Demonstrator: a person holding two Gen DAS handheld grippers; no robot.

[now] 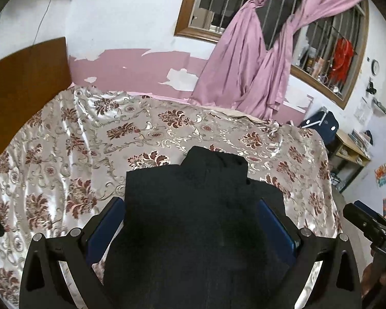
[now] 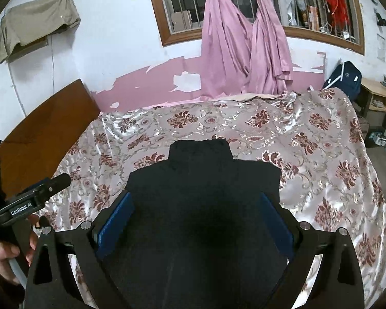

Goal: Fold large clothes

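left gripper [image 1: 190,221]: blue pads spread wide, nothing pinched; the black cloth lies under and between the fingers, and whether the pads touch it cannot be told.
right gripper [image 2: 195,213]: likewise spread, blue pads apart, empty; the same black cloth fills the gap below it.
garment position: the black garment [image 1: 193,206] sits directly ahead of and beneath both tools, at the near edge of the bed, running away from the fingers.
long axis: it seems to run straight forward along both grippers' pointing direction, from near hem to the collar [image 2: 200,152] at the far end.
nearer tool: neither clearly; both hover side by side over it. the left gripper's body shows at the left edge of the right wrist view, held by a hand [image 2: 5,255], so the left tool covers the garment's left side and the right tool its right.
garment look: dark, matte, thick-looking knit or fleece; lying flat, squared shoulders, a raised neck or hood piece sticking out beyond them; sleeves not visible, perhaps tucked in already.
judged next step: likely a grasp of the near edge to fold it forward toward the collar.
bedspread [image 1: 64,154]: shiny floral satin, wrinkled, beyond and around the garment.
far: pink curtains [image 2: 234,46] knotted at a barred window.
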